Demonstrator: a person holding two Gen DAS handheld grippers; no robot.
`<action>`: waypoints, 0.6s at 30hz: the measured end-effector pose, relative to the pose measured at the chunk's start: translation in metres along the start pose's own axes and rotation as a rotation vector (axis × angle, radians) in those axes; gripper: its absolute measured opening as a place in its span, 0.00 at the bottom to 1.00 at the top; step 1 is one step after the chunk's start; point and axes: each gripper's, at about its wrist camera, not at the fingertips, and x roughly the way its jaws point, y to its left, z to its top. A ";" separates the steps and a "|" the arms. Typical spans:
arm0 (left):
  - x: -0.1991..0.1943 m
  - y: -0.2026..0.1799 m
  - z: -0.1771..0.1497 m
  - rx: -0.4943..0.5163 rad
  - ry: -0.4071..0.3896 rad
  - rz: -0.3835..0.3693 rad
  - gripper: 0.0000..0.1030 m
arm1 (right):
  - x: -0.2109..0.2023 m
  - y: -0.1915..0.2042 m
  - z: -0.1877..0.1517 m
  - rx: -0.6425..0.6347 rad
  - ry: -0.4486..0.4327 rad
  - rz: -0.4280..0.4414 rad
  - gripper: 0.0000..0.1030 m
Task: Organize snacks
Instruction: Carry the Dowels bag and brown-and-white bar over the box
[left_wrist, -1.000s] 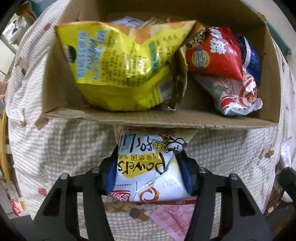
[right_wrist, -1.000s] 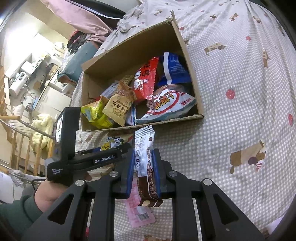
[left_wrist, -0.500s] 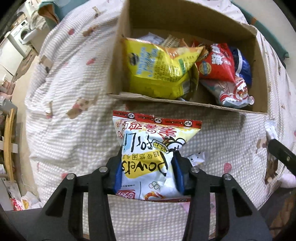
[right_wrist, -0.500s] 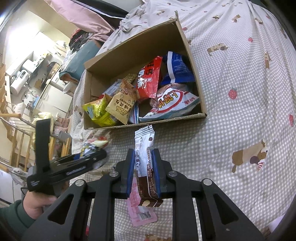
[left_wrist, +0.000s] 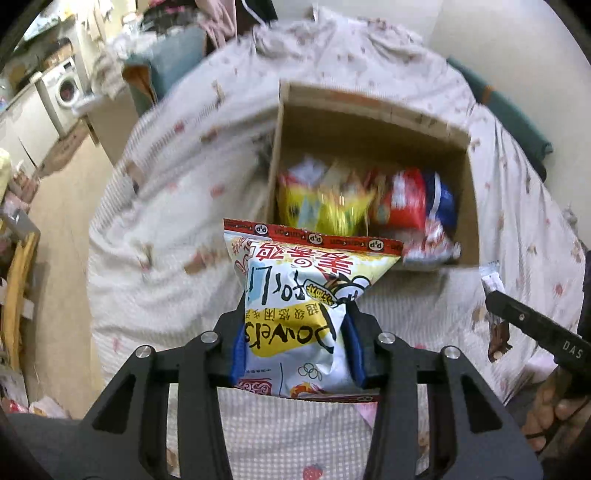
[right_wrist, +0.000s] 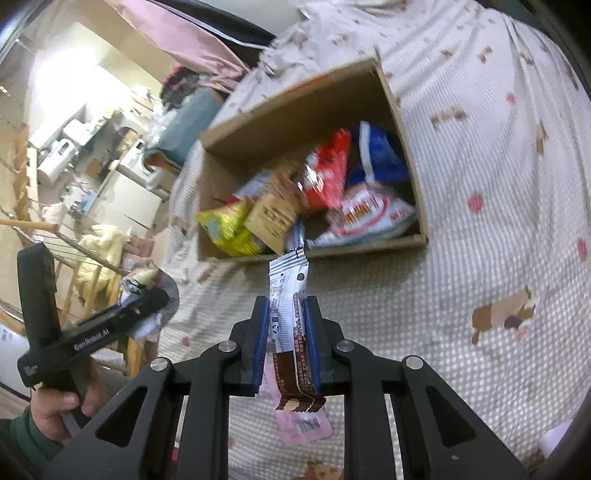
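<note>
Left gripper (left_wrist: 297, 349) closing on white-and-yellow puffed snack bag (left_wrist: 295, 306), near the open brown cardboard box (left_wrist: 373, 122) of snacks. Right gripper (right_wrist: 285, 345) clamped on slim white-and-brown wrapped bar (right_wrist: 290, 328), near the box's front wall, above checked bedspread (right_wrist: 461, 240).

Snack bag (left_wrist: 295, 317): "Dovels" upside down on its yellow panel, "P.P" roundels along its red seal strip, five-ring mark near its lower end. Left tool (right_wrist: 92, 332): "GenRobot.AI" on its body. Right tool (left_wrist: 535, 328): "DAS" on its body.
</note>
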 end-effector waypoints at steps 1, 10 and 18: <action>-0.003 0.000 0.006 0.006 -0.015 0.006 0.38 | -0.003 0.002 0.005 -0.002 -0.016 0.010 0.19; -0.013 -0.005 0.057 0.015 -0.103 0.018 0.38 | -0.008 -0.004 0.046 0.000 -0.088 0.029 0.19; 0.012 -0.030 0.090 0.050 -0.115 0.024 0.38 | 0.011 -0.013 0.081 0.001 -0.114 0.045 0.19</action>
